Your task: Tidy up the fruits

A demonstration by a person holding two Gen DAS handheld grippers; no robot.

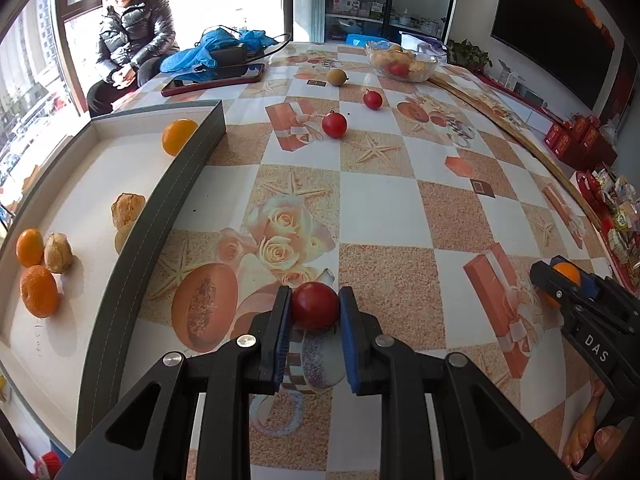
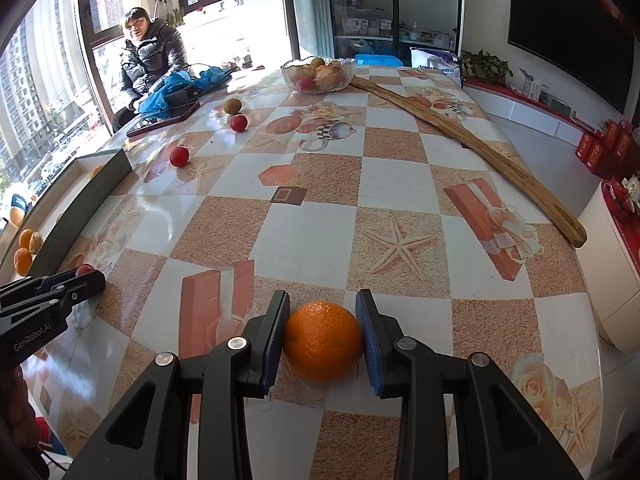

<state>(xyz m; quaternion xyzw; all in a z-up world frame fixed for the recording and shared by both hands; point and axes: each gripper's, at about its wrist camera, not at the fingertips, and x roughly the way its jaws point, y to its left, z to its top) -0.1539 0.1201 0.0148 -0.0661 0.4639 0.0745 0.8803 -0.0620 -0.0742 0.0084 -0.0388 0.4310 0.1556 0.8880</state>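
Both fingers of the left gripper squeeze a red fruit from its two sides, so this gripper is closed tight on it. It points forward and down at the table, and the red fruit sits low over the flowery cloth. On its left stands a big flat box with a dark wall. Inside the box lie three oranges and some pale brown fruits. The dark wall is just beside the left gripper, and the cloth between them is bare. Over on the right, the right gripper also tips forward and down. Its blue pads press on a big orange, one on each side, and the orange looks to be resting on the cloth. In front of both grippers the middle of the table is wide and bare. Farther off, two more red fruits and a small brown-green fruit lie on the cloth. A glass bowl of fruit stands at the far end. A long wooden stick lies along the right edge of the table, well apart from the right gripper. A person in a dark coat sits by the window behind the table.
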